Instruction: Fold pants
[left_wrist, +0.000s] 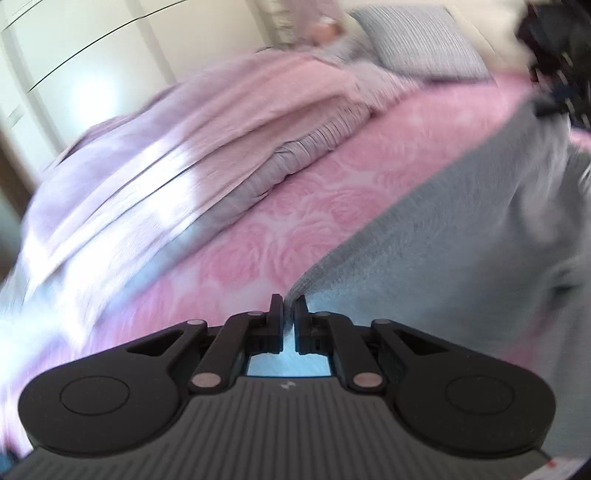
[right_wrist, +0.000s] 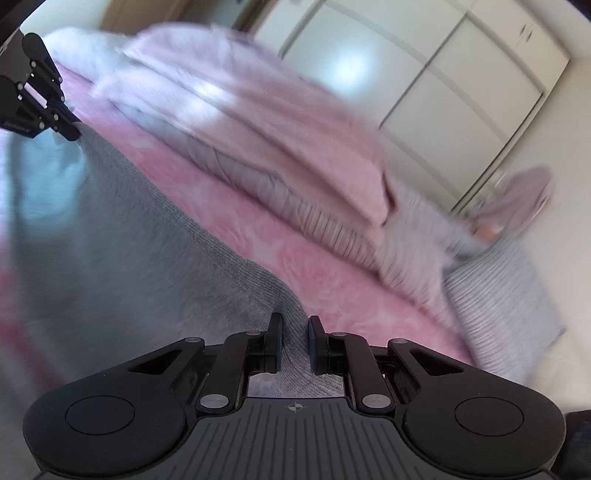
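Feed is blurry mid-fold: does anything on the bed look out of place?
Nothing odd. Both tools grip the grey pants by an edge above the pink bedspread; the rumpled blanket sits clear behind.

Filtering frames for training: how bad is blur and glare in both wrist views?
Left wrist: left gripper sharp; the folded quilt heavily motion-smeared, with a blown-out sunlit streak; grey pants soft. Right wrist: right gripper sharp, pants rib knit crisp near it, smeared farther away; wardrobe shows a glare spot. Both show fisheye bending at the edges.
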